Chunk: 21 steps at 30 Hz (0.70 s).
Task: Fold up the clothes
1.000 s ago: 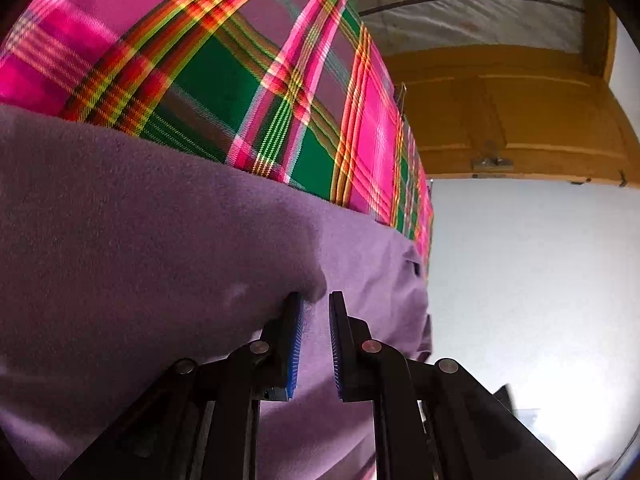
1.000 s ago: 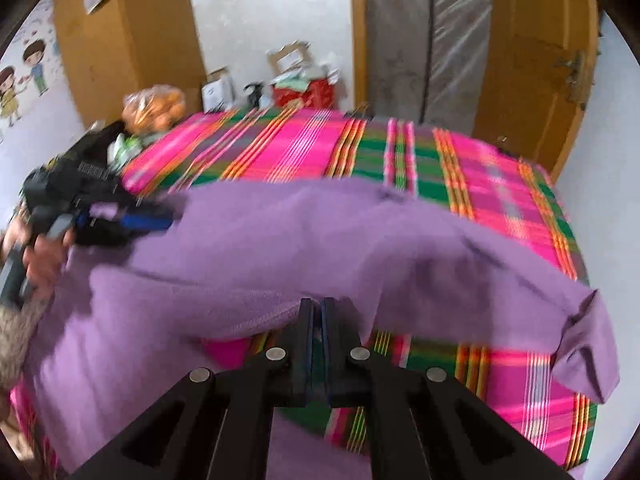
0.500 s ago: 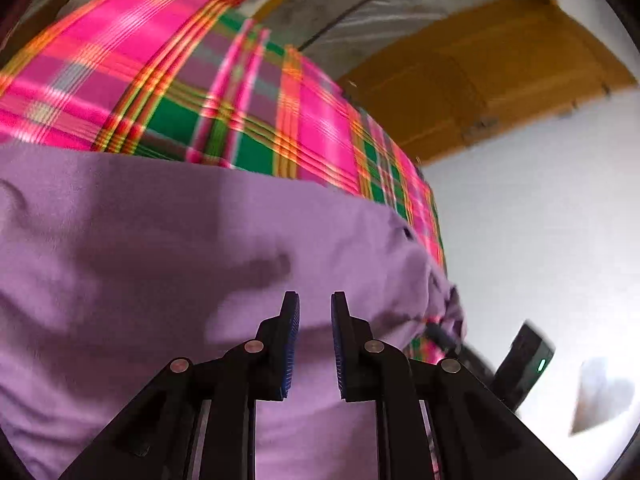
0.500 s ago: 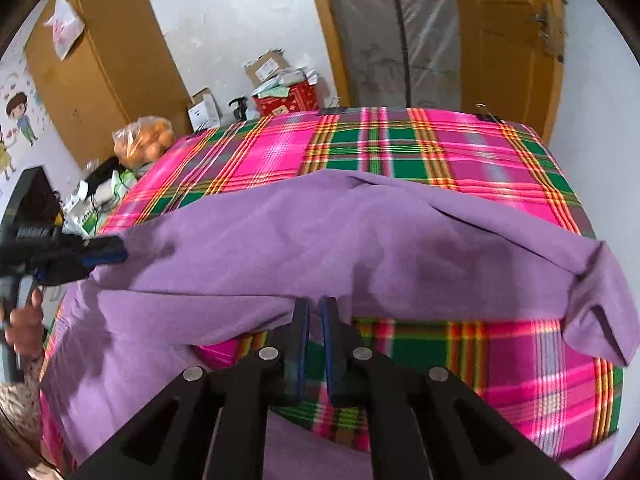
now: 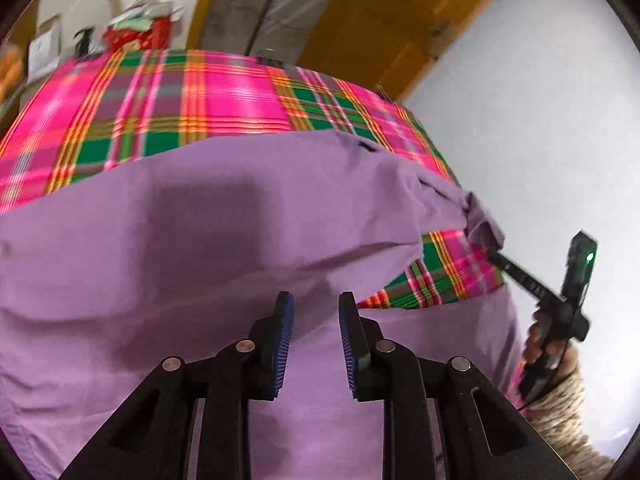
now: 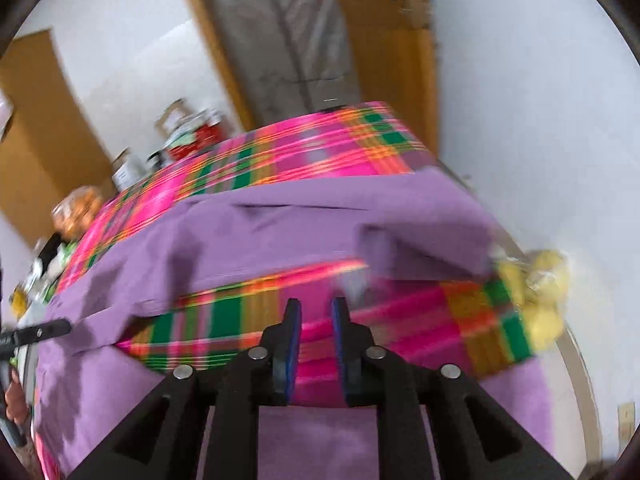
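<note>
Purple cloth (image 5: 240,240) lying doubled over plaid bed (image 5: 224,96); left tongs (image 5: 312,336) and right tongs (image 6: 312,336) gaping slightly, gripping nothing; loose flap risking sliding, fold skewing

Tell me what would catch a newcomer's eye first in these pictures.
The loud pink, green and orange plaid bedcover fills the middle of both views. Over its near side lies a purple cloth, folded so that a plaid strip shows beneath the fold. The left claw stands open over the purple cloth, and the right claw stands open over the plaid strip; neither holds anything.
</note>
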Available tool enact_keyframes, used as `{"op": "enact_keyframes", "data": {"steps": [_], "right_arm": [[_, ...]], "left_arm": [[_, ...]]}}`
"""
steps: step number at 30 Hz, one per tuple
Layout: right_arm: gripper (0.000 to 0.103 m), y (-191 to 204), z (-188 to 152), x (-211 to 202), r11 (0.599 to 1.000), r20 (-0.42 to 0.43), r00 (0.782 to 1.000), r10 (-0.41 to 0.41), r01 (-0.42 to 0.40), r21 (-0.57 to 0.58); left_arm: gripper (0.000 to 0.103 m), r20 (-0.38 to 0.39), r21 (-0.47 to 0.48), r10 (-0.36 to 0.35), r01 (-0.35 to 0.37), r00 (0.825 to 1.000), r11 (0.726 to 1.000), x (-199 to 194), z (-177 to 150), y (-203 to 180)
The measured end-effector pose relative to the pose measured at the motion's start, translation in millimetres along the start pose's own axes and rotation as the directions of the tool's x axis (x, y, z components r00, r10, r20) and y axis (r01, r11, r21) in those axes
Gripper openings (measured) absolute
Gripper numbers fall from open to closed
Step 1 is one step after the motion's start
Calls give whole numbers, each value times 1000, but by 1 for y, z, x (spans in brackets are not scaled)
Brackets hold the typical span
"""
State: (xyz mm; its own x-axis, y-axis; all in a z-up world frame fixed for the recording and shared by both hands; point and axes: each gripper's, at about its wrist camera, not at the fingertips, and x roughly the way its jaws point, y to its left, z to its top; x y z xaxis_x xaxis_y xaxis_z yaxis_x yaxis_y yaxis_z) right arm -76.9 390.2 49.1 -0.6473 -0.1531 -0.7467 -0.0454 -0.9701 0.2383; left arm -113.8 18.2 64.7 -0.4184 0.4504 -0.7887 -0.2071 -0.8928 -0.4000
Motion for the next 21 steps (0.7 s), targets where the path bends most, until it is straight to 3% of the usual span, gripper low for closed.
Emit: {"op": "enact_keyframes", "data": {"steps": [6, 12, 18, 21], "right_arm": [[34, -36, 2, -6, 993, 40, 993, -107, 105, 63], [41, -44, 1, -2, 997, 53, 998, -25, 21, 78], [48, -28, 10, 10, 999, 62, 998, -24, 22, 33], [52, -24, 16, 16, 999, 56, 998, -32, 31, 20]], "left_arm": [[24, -12, 131, 87, -85, 996, 988, 26, 0, -36], [24, 5, 227, 170, -167, 985, 960, 47, 1, -63], [24, 28, 312, 246, -242, 969, 919, 67, 1, -89], [24, 25, 299, 252, -248, 967, 922, 70, 3, -87]]}}
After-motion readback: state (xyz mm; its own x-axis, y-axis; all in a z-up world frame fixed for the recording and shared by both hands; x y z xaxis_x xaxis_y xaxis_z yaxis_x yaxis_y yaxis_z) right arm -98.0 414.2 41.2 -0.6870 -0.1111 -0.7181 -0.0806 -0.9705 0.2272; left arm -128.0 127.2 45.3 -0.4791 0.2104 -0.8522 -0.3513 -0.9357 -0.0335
